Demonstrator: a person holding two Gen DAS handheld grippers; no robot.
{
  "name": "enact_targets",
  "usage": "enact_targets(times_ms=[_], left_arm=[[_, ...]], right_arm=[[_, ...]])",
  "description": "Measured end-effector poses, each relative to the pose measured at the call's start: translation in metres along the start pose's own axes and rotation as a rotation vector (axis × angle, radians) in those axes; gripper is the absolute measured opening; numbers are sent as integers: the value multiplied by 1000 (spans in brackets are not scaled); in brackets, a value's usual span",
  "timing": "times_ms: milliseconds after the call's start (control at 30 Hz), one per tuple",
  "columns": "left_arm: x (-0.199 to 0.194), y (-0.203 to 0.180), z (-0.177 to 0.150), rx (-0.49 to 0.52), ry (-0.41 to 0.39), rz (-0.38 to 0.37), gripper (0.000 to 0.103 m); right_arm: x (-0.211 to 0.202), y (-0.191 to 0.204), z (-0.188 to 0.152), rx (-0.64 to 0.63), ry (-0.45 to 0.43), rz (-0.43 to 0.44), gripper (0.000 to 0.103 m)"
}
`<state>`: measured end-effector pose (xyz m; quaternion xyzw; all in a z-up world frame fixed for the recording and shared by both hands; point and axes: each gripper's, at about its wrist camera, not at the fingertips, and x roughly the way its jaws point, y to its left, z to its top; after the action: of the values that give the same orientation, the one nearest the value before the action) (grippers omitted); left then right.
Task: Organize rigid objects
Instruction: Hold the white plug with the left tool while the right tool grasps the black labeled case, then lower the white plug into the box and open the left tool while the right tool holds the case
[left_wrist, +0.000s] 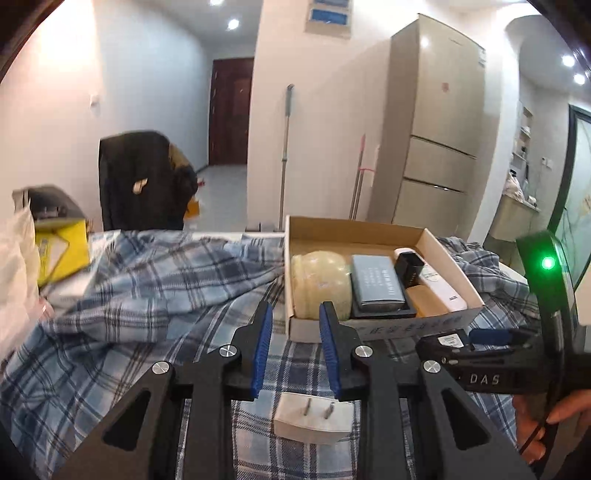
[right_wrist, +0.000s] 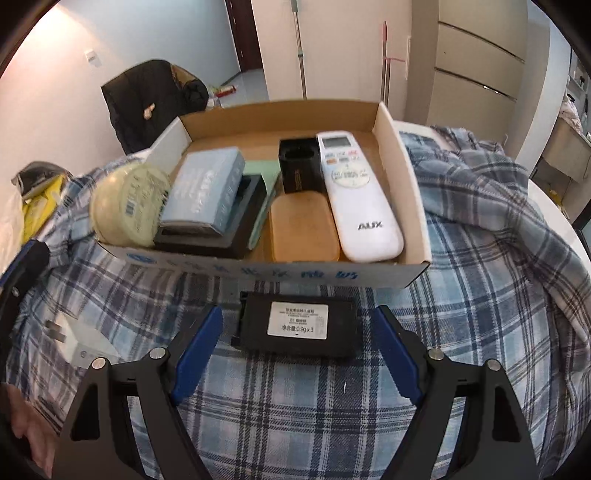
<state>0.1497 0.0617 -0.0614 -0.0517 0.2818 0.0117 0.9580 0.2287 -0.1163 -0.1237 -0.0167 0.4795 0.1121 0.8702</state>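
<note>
Left wrist view: the left gripper (left_wrist: 295, 349) hovered over the plaid cloth (left_wrist: 155, 280), its jaws narrowly parted and holding nothing.
White plug adapter (left_wrist: 314, 421): lay prongs-up on the cloth, nearer the camera than the cardboard box (left_wrist: 369, 229), below the gap between the jaws.
Right gripper (right_wrist: 295, 356): jaws spread wide and holding nothing, one blue pad on each side of the black case.
Black case (right_wrist: 297, 323): flat on the cloth, white label up, just in front of the box's near wall, apart from both pads.
Inside the box, left to right: pale round jar (right_wrist: 127, 205) on its side; blue-grey box (right_wrist: 207, 188) resting on a black tray (right_wrist: 236, 229); tan flat case (right_wrist: 303, 227); white remote (right_wrist: 354, 195).
Behind the tan case: black square holder (right_wrist: 299, 166).
Beyond the box: dark jacket (left_wrist: 144, 177) and tall beige fridge (left_wrist: 436, 122).
</note>
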Motion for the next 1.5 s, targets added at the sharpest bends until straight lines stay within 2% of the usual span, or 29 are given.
enact_targets(times_ms=[133, 167, 233, 333, 400, 467, 500, 567, 600, 667, 767, 833, 933, 967, 1033, 1100, 1133, 1300, 1333, 1367, 1400, 1500], left_arm=[[5, -1, -5, -2, 22, 1, 28], [5, -1, -5, -3, 24, 2, 28], [4, 1, -4, -9, 18, 9, 28], [-5, 6, -3, -29, -37, 64, 28], [-11, 10, 1, -46, -58, 59, 29], [-11, 13, 3, -59, -40, 49, 31], [-9, 15, 5, -67, -14, 37, 35], [-5, 20, 6, -80, 25, 4, 74], [-3, 21, 7, -72, 44, -14, 77], [-4, 21, 4, -32, 80, -29, 78], [-5, 14, -3, 49, 167, -122, 82], [-2, 8, -8, 105, 214, -141, 82], [5, -6, -16, 241, 257, -112, 82], [6, -8, -18, 259, 260, -99, 82], [7, -7, -17, 229, 272, -129, 82], [8, -4, -15, 187, 288, -165, 76], [10, -4, -15, 186, 297, -168, 73], [30, -2, -21, 166, 365, -167, 73], [32, -1, -21, 152, 370, -173, 70], [33, 0, -21, 144, 374, -178, 57], [35, 0, -22, 142, 384, -195, 49], [33, 3, -20, 127, 362, -170, 48]], right_arm=[[6, 2, -2, -9, 11, -22, 74], [6, 3, -2, -17, 10, -22, 69], [5, 5, -2, -28, 15, -38, 69], [1, 7, -4, -54, 21, -53, 69], [-7, 6, -8, -64, 19, -34, 69], [-15, 0, -12, -50, 24, -5, 69], [-19, -3, -14, -43, 25, 11, 69], [-27, -10, -18, -38, 21, 25, 69], [-32, -13, -21, -39, 18, 26, 69], [-40, -19, -26, -46, 14, 29, 69], [-49, -27, -34, -58, 6, 32, 69], [-53, -31, -38, -55, 0, 38, 69], [-56, -38, -41, -27, 2, 69, 69], [-56, -39, -41, -20, 2, 77, 69], [-56, -39, -43, -19, -1, 85, 69], [-57, -39, -43, -24, -4, 86, 69], [-57, -39, -44, -22, -5, 90, 69], [-59, -43, -45, 2, 6, 130, 69], [-60, -42, -45, -4, 1, 125, 69], [-61, -42, -45, -9, -3, 121, 69], [-62, -41, -46, -14, -7, 119, 69], [-62, -43, -46, -13, -6, 123, 69]])
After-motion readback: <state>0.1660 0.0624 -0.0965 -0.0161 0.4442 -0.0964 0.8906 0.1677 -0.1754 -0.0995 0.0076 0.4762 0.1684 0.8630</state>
